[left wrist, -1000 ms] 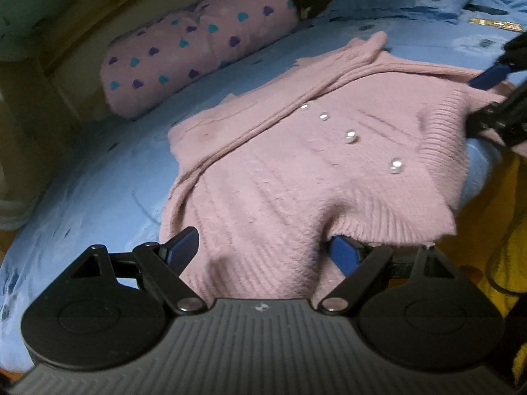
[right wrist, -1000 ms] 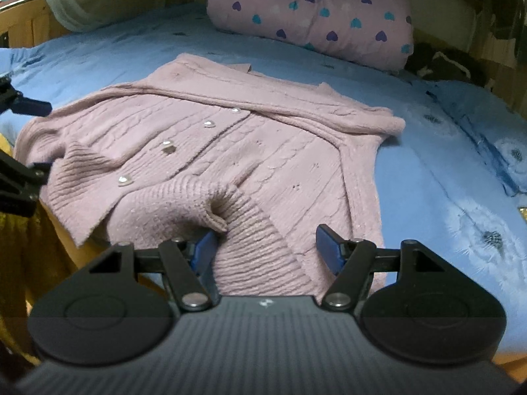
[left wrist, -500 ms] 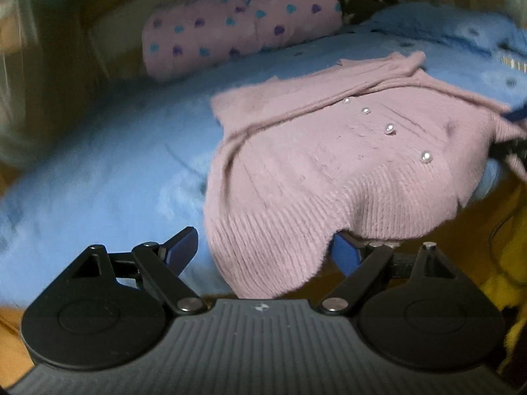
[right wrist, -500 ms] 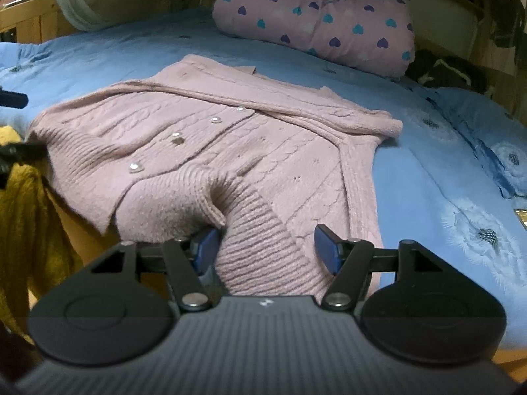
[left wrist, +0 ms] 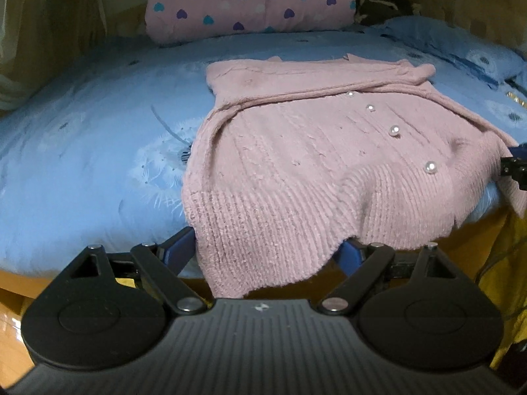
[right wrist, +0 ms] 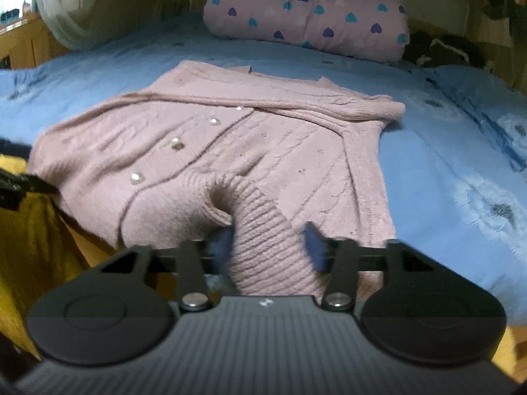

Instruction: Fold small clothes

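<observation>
1. The left gripper (left wrist: 266, 250) sits at the bed's near edge with its blue fingers (left wrist: 178, 247) spread wide; the ribbed hem of the pink cardigan (left wrist: 313, 151) hangs down between them, and neither pad visibly presses it, so it looks released.
2. The right gripper (right wrist: 268, 245) is likewise spread, with a bunched ribbed fold of the cardigan (right wrist: 230, 138) draped between its fingers (right wrist: 314, 242); whether either pad touches the knit I cannot tell.
3. The cardigan lies buttoned side up on the blue bedsheet (left wrist: 98, 125), its hem overhanging the edge toward both grippers.
4. The left view shows four pearl buttons (left wrist: 430, 167) sharply and the right gripper at its right border; the right view is blurred but shows the folded sleeve's cuff (right wrist: 385, 110).
5. A heart-print pillow (right wrist: 306, 13) lies beyond.
</observation>
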